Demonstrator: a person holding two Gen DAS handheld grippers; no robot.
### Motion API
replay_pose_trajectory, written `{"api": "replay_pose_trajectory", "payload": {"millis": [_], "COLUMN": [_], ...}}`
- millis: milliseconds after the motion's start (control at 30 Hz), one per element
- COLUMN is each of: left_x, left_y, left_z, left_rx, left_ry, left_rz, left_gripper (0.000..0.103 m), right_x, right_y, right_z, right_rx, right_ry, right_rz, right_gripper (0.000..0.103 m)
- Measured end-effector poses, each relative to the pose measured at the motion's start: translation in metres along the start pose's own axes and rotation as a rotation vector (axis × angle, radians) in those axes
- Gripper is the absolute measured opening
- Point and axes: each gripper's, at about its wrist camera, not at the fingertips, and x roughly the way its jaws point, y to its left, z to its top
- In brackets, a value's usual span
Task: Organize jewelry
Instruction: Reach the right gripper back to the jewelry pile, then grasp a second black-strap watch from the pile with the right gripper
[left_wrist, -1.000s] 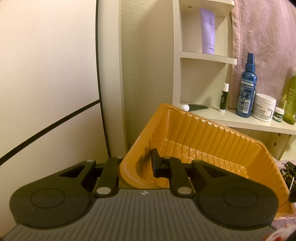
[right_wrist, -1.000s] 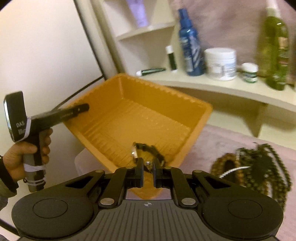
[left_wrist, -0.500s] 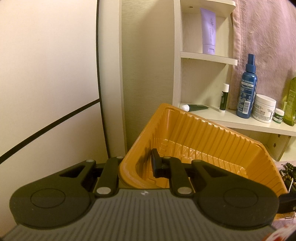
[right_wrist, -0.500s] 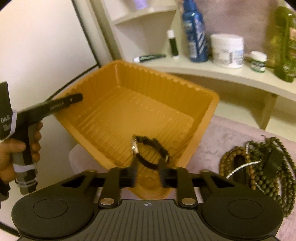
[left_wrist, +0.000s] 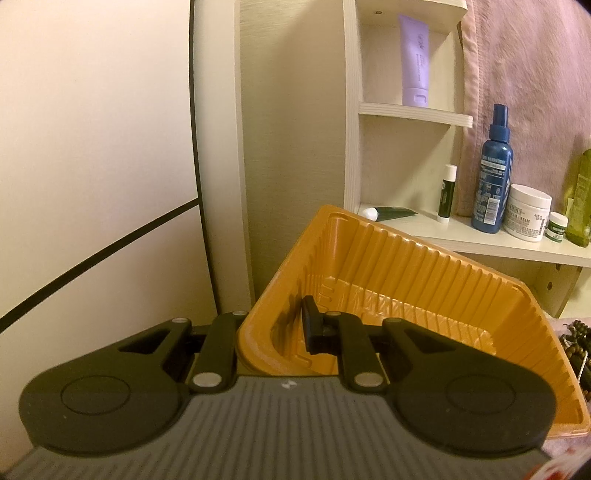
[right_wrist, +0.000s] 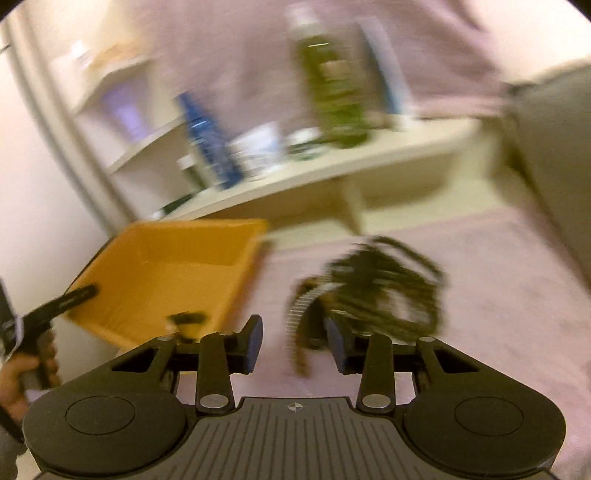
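Swinging R gripper (right_wrist: 293, 341) over to the bead pile (right_wrist: 373, 291) on the pink cloth (right_wrist: 498, 295), just right of the orange tray (left_wrist: 424, 280). R jaws have just been opening, now released, nothing between them. Dark bracelet (right_wrist: 186, 319) lies at tray's near low corner, apart from the pads. L gripper (left_wrist: 273, 332) clenched on tray's near wall, one finger inside, one outside; tray tilted toward R side. Frame blurred, strand detail unclear.

Judgement for next pick:
- slow down before descent; pile looks tangled w/ a pale strand (right_wrist: 299, 310) across it.
- straddle one strand at pile's edge, not the heap.
- keep L grip steady so the tray doesn't tip.
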Motion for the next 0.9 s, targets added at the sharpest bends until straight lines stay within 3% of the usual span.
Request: {"api": "replay_pose_trajectory", "payload": {"millis": [100, 133, 267, 467, 767, 900], "left_x": [0.0, 0.001, 0.0, 0.001, 0.003, 0.003], "left_y": [-0.001, -0.001, -0.002, -0.002, -0.002, -0.002], "left_z": [0.0, 0.0, 0.001, 0.001, 0.001, 0.001], "left_rx": [0.003, 0.005, 0.011, 0.012, 0.008, 0.007], "left_ry": [0.001, 0.001, 0.002, 0.005, 0.007, 0.006], "left_rz": [0.004, 0.005, 0.008, 0.008, 0.005, 0.004], "left_gripper": [0.015, 0.015, 0.016, 0.016, 0.016, 0.016], "right_x": [-0.014, -0.016, -0.015, -0.01, 0.009, 0.018], "right_y": [-0.025, -0.03, -0.043, -0.044, -0.013, 0.0], "right_z": [-0.003, -0.003, 0.001, 0.006, 0.004, -0.003], "right_rx": [0.071, 0.089, 0.093, 0.051, -0.095, -0.153], "right_ry": [-0.037, -0.034, -0.002, 0.017, 0.053, 0.082], "right_rz": [-0.053, -0.078, -0.144, -0.159, -0.085, -0.06], "right_gripper": [0.064, 0.065, 0.065, 0.065, 0.064, 0.056]}}
